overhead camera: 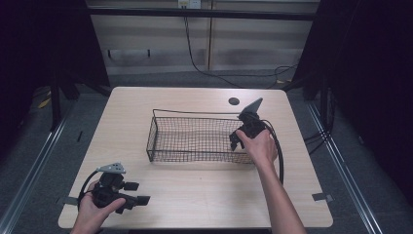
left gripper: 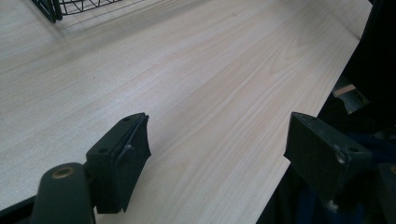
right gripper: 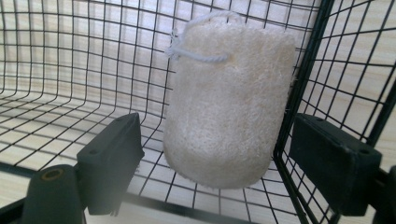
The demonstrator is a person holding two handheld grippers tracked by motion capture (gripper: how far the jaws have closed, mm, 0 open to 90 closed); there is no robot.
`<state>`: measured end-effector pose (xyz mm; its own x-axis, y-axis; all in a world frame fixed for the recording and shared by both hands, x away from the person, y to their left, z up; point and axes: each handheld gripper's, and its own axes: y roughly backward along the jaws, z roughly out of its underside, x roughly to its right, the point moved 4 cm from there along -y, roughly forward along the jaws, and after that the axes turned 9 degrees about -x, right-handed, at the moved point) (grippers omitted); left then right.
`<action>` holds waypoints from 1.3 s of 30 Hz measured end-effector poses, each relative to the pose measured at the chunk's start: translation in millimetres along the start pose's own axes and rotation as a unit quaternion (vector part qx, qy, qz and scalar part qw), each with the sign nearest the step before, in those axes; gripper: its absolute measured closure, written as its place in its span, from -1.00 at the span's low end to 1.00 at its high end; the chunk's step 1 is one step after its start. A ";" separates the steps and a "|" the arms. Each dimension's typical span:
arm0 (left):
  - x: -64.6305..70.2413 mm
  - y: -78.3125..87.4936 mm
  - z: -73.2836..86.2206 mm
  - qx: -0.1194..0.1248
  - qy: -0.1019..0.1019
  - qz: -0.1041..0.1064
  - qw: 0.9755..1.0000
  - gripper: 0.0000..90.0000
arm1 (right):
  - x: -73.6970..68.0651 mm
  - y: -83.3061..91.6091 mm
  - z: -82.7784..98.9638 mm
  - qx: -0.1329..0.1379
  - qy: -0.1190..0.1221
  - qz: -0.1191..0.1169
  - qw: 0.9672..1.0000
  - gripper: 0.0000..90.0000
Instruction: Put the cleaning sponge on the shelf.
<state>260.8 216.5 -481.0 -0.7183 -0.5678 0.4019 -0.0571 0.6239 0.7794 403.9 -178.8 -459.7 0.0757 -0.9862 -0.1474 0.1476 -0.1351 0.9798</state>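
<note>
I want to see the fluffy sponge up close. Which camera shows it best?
The right gripper view: the loofah sponge stands big in the wire basket, between open jaws. The high view has the right gripper over that spot.

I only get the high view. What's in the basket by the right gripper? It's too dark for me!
Observer: A cream loofah sponge lies in the wire basket.
Operator: Is the gripper squeezing it?
Observer: No, the right gripper is open; its pads stand clear of the loofah.
Operator: Does it have a string?
Observer: Yes, a white cord loop at its far end.
</note>
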 end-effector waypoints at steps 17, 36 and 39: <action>0.1 -0.7 0.0 -0.001 0.001 -0.001 1.000 -0.52 | -6.0 15.2 13.4 0.025 0.048 -0.034 0.998 -0.64; -0.7 -0.6 0.1 -0.003 0.000 -0.003 1.000 -0.52 | -14.6 39.3 40.0 0.094 0.120 -0.057 0.987 -0.56; -0.2 -0.4 0.2 -0.001 0.001 0.000 1.000 -0.52 | -18.4 40.8 44.9 0.105 0.133 -0.057 0.984 -0.55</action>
<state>260.9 216.4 -481.5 -0.7163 -0.5692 0.4037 -0.0560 0.6235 0.7798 364.3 -170.5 -410.9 0.3297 -0.9071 -0.2617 -0.0342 -0.2885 0.9569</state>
